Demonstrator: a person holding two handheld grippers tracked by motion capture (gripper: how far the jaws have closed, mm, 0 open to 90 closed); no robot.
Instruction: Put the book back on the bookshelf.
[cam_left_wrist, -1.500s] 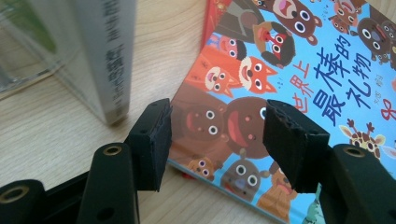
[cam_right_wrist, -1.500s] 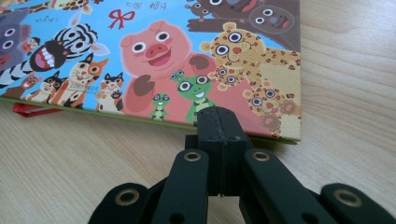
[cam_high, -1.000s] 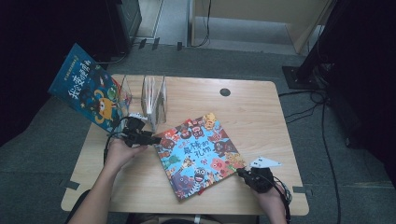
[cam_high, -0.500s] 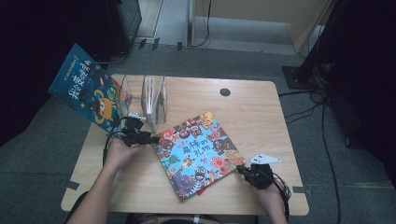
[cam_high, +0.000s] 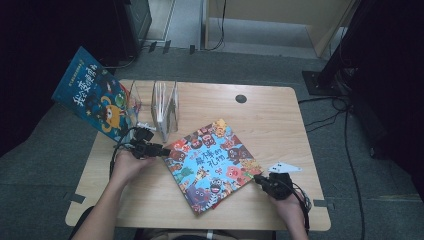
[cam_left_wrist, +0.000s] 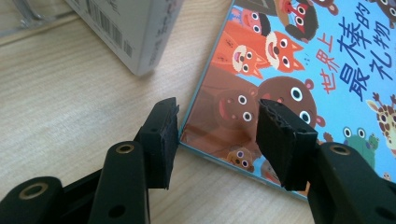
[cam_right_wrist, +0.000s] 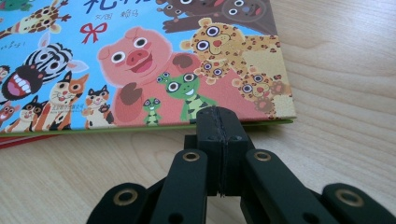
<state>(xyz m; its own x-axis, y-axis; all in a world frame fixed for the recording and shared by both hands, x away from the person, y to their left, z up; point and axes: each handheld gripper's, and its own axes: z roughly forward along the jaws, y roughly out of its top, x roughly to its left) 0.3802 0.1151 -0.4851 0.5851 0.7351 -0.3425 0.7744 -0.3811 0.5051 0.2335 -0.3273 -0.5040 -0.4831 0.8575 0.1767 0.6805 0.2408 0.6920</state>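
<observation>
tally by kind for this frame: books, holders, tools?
Picture books: 2, animal-cover book flat on the table, dark blue book leaning at the left edge
Clear holder: 1
Tools: 2, left tool, right tool
Total: 5

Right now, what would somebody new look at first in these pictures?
First, the bright animal book lying flat in the middle of the table. The left gripper has its fingers open around one corner of it and has just been closing, while the right gripper is shut at the book's opposite edge. A blue book leans at the table's left end, beside a clear stand.
</observation>
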